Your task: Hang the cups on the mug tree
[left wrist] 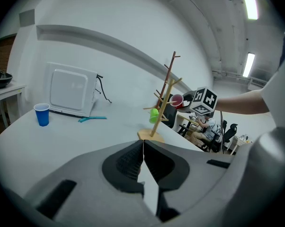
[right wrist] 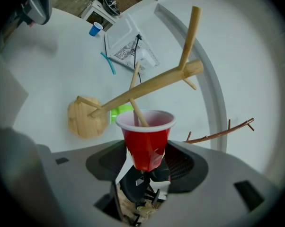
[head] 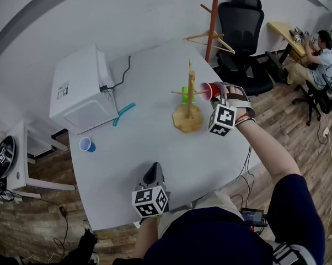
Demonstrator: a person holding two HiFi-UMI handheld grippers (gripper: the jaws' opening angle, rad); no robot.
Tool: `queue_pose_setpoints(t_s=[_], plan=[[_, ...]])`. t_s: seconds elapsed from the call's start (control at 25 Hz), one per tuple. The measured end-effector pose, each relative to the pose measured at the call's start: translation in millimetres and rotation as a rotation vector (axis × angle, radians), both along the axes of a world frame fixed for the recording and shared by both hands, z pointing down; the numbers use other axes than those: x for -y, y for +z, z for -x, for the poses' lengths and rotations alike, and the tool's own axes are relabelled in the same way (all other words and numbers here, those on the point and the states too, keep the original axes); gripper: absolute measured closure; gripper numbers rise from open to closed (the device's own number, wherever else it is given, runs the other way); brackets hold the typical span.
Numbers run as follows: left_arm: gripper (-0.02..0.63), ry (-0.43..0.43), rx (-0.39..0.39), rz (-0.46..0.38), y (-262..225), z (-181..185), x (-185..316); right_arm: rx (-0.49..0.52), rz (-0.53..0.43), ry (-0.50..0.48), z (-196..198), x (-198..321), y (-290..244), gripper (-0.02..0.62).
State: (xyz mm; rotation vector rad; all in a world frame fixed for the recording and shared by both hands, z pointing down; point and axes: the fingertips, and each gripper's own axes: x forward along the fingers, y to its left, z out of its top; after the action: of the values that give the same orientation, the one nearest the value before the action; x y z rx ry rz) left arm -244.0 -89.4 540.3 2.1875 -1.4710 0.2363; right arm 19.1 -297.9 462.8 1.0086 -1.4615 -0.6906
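Cups noted at three places. Blue cup (head: pixel 87 144) stands upright on the surface (head: pixel 155 137), far left, near a white appliance (head: pixel 80 90). Left gripper (head: pixel 154 173) is at the near edge, jaws closed on nothing. Mug tree (head: pixel 188 114) carries a green cup (head: pixel 185 94). Right gripper (right wrist: pixel 147 161) jaws grip the red cup (right wrist: pixel 145 136), one peg (right wrist: pixel 138 112) inside its mouth.

White appliance (head: pixel 80 90), teal stick (head: pixel 123 113), black office chair (head: pixel 240 32)
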Motion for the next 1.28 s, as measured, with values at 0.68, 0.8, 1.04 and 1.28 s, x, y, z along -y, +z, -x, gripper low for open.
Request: queue_pose_setpoints(t_s=[0.68,0.8,1.04,1.28], plan=[[0.586,-0.014,-0.004,-0.002,-1,8,-5,-0.105,-0.024,-0.116,36,-6,-3,0.341],[0.586,-0.018,-0.006,-0.002,-1,11,-6,-0.137,-0.033,-0.134,40,-8,-3,0.341],[0.586,-0.017,-0.011,-0.004,-1,13,-7,-0.142,-0.016,-0.145,44,-11,2,0.341],[0.586,-0.020,-0.015,-0.008,-1,14,-10,-0.150,-0.016,-0.155,46,-14,2,0.339]])
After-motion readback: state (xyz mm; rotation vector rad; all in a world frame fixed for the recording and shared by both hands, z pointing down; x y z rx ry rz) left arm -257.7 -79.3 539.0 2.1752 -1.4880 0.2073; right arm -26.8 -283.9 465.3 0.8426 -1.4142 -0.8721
